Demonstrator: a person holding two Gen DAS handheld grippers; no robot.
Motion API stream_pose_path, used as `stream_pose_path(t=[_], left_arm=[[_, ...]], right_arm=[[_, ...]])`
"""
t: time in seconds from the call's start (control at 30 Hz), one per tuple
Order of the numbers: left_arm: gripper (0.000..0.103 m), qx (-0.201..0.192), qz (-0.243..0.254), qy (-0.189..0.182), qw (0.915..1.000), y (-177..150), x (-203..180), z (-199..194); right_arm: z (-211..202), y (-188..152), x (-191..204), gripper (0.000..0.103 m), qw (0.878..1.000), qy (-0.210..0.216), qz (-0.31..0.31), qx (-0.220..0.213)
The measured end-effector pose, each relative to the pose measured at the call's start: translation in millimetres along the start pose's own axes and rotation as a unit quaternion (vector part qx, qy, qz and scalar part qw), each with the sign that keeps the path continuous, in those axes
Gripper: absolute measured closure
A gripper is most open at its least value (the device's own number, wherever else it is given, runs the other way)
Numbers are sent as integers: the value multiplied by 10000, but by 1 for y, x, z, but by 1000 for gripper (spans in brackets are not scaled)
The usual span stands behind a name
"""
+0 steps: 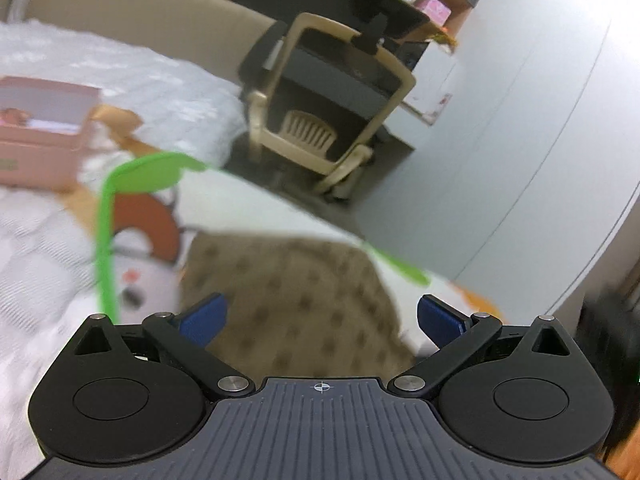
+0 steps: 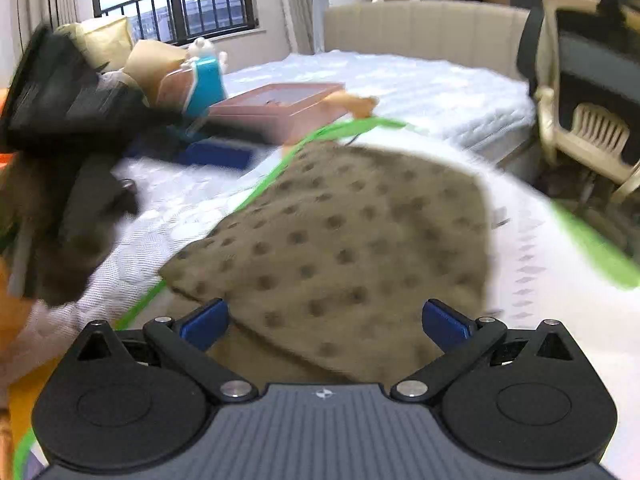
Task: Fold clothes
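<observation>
Olive-brown, dotted fabric fills the middle of both wrist views: the garment (image 2: 340,248) lies on a white mat with a green border (image 1: 106,240), which is spread over the quilted white bed (image 1: 120,76). I judge the mat is there to give the cloth a flat, smooth surface for folding. In the right view the garment's near end shows a layer lying over another, so it looks partly folded already, though blur keeps me from reading the seams. My left gripper (image 1: 320,320) hangs just above the garment's near edge with its blue pads spread wide and nothing between them; my right gripper (image 2: 325,320) is likewise spread and empty over the near end. I hold both apart like this so each can come down on its own part of the cloth. A pink box (image 2: 280,108) sits farther up the bed, beyond the mat.
</observation>
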State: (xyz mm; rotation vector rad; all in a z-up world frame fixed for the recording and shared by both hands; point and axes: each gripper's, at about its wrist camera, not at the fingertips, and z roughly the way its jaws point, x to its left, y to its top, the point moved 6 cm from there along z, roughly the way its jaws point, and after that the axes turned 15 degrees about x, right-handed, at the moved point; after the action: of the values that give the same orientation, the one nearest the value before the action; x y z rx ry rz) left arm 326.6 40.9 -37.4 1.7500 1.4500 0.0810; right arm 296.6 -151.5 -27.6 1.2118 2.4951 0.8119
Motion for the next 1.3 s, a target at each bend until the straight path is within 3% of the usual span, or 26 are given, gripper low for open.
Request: stream_pose_path(t=[0.1, 0.2, 0.27, 0.33, 0.4, 0.47, 0.53, 0.6, 0.73, 0.8, 0.9, 0.93, 1.03, 1.17, 1.3], left_arm=[[0, 245, 191, 104, 9995, -26, -1, 2], [0, 407, 524, 519, 9964, -42, -4, 7], [0, 477, 698, 673, 9941, -47, -5, 13], [0, 518, 655, 625, 9945, -52, -3, 14], [0, 565, 611, 615, 9946, -58, -1, 14], [0, 621, 586, 671, 9941, -62, 2, 15], [0, 610, 649, 763, 9931, -67, 1, 14], [0, 567, 701, 814, 9926, -69, -1, 11], [0, 530, 712, 745, 9933, -70, -6, 6], [0, 545, 795, 636, 9933, -73, -12, 4], [0, 641, 1043, 610, 9906, -81, -22, 1], [0, 659, 1066, 785, 9890, -83, -19, 1], [0, 736, 866, 1184, 9864, -86, -3, -4], [0, 712, 786, 1350, 9851, -91, 7, -25], [0, 569, 766, 1425, 9852, -93, 5, -38]], right_arm=[[-5, 14, -32, 0, 9961, -757, 428, -178], [-4, 39, -52, 0, 9818, -1473, 1036, -606], [8, 57, -59, 0, 9745, -1842, 997, -803], [31, 72, -63, 0, 9702, -2211, 688, -720], [66, 78, -62, 0, 9644, -2615, 221, -334], [91, 77, -73, 0, 9389, -3439, -136, -41], [89, 74, -85, 0, 9160, -4008, -150, -73], [71, 65, -90, 0, 9153, -4019, 72, -249], [29, 28, -74, 0, 9616, -2602, 712, -499], [15, 6, -63, 0, 9758, -1915, 931, -494], [19, -32, -47, 0, 9886, -1227, 869, 28], [29, -47, -42, 0, 9843, -1605, 666, 314], [21, -61, -43, 0, 9699, -2385, 415, 256], [-3, -71, -48, 0, 9631, -2654, 440, -19], [-18, -81, -29, 0, 9748, -2192, 317, -260]])
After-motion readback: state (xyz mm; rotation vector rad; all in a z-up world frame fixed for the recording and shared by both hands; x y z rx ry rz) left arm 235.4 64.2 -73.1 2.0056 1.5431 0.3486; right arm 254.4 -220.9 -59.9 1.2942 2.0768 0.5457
